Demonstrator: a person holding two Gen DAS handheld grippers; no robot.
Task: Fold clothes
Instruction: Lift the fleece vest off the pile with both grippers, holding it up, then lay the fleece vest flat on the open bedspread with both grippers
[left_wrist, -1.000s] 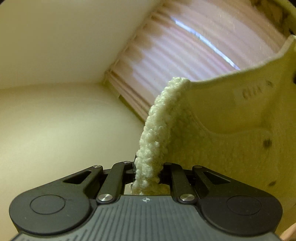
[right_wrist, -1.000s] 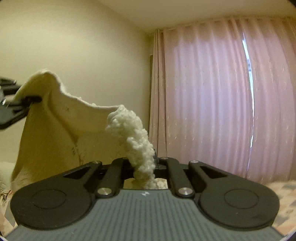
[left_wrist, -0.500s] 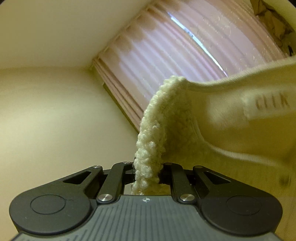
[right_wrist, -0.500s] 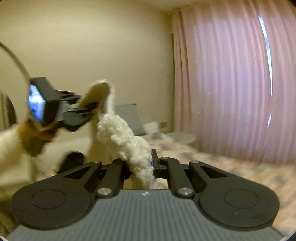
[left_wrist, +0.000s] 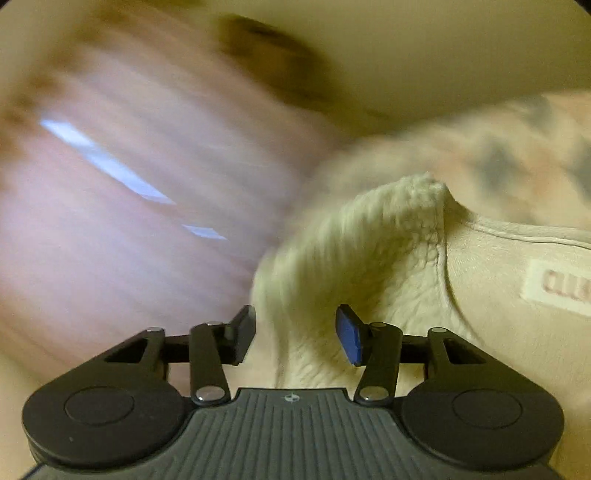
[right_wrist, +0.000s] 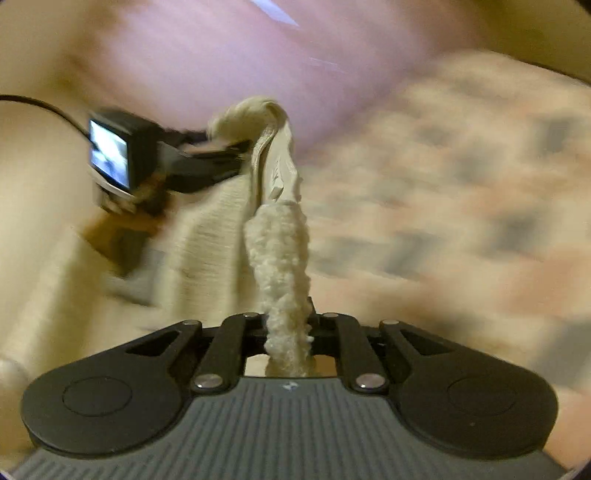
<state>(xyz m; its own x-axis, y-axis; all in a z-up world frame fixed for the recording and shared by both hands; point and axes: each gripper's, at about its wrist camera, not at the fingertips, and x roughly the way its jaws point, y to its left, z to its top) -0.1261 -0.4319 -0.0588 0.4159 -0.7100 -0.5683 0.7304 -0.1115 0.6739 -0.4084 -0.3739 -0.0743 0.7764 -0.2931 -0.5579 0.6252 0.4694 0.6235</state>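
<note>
Fleece garment held over the patterned bed in mid-swing; both views are blurred. Right gripper is clenched on the woolly hem, keeping that corner anchored while the cloth hangs toward the bed. Left gripper has just been opening: its jaws stand apart with the fleece edge loose between them, pads not pressing, probably releasing its corner so the layer can drop. The pink curtain lies beyond the garment.
</note>
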